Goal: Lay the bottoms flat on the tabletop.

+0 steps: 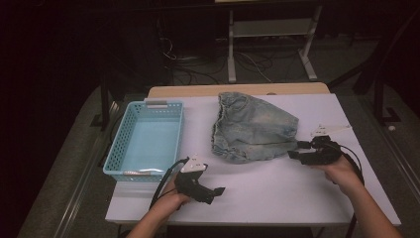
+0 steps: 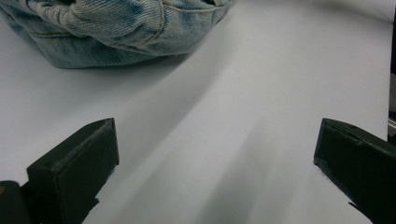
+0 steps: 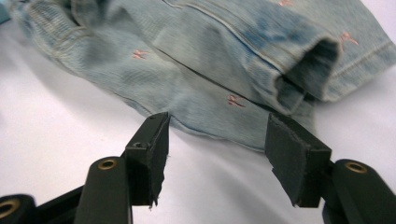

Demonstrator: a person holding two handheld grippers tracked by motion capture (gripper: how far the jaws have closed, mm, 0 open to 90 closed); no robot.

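A crumpled pair of faded denim shorts [image 1: 252, 126] lies on the white table [image 1: 277, 196], right of centre. My right gripper [image 1: 295, 150] rests low at the shorts' right hem. In the right gripper view, my right gripper [image 3: 217, 149] is open, its jaws just short of the hem of the shorts [image 3: 210, 60], with only table between the pads. My left gripper [image 1: 218, 191] hovers near the front edge, pointing right. In the left gripper view, my left gripper [image 2: 217, 168] stands wide open over bare table, well short of the shorts [image 2: 116, 28].
A light blue plastic basket [image 1: 118, 148], with nothing in it, sits on the table's left side. Beyond the far edge are a wooden strip, white desk legs [image 1: 232, 49] and cables on a dark floor. Cables trail from both grippers toward the person.
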